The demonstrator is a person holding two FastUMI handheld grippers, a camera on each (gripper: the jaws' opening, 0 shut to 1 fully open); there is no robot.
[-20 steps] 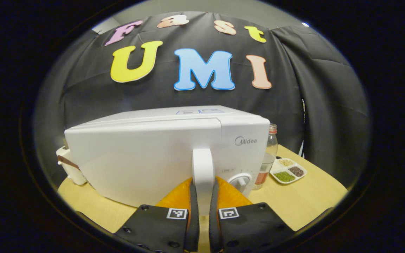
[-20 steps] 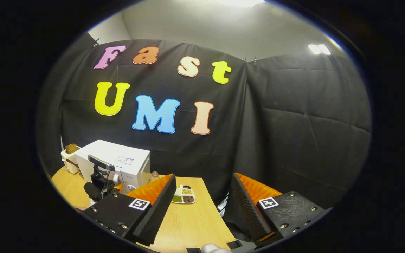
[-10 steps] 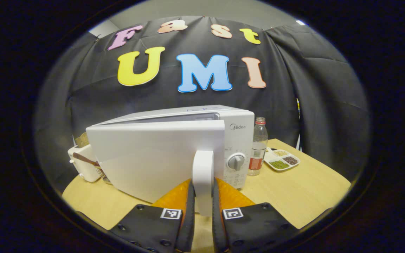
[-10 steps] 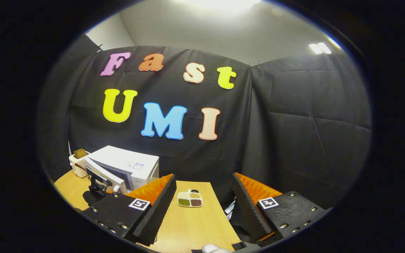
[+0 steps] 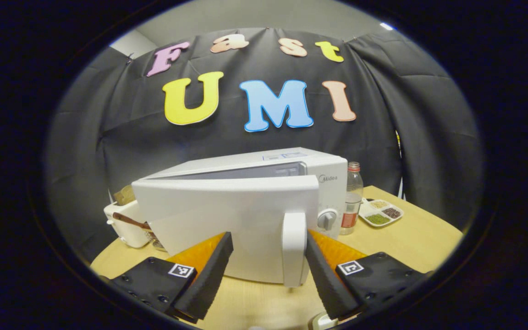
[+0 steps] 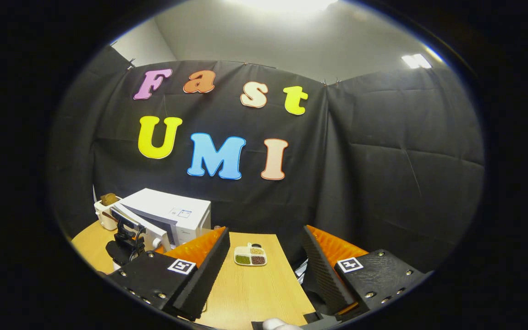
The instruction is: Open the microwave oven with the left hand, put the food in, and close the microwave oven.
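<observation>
The white microwave (image 5: 291, 165) stands on the wooden table (image 5: 410, 238) with its door (image 5: 227, 220) swung partly out, a gap showing along the top. My left gripper (image 5: 268, 238) is open. The door's upright handle (image 5: 294, 250) stands between its fingers, close against the right-hand one. In the right gripper view the microwave (image 6: 177, 213) sits far left with the left gripper (image 6: 124, 243) in front of it. My right gripper (image 6: 265, 233) is open above the table with nothing between its fingers. A white divided dish of grains (image 6: 250, 255) lies beyond it.
A bottle with a red label (image 5: 352, 197) stands right of the microwave, the divided dish (image 5: 380, 213) just past it. A white toaster-like box (image 5: 124, 220) sits at the microwave's left. The table's edge (image 6: 287, 270) runs near the right gripper.
My left gripper has opened and let go of the door handle. The door has swung further out. The right gripper has hardly moved.
</observation>
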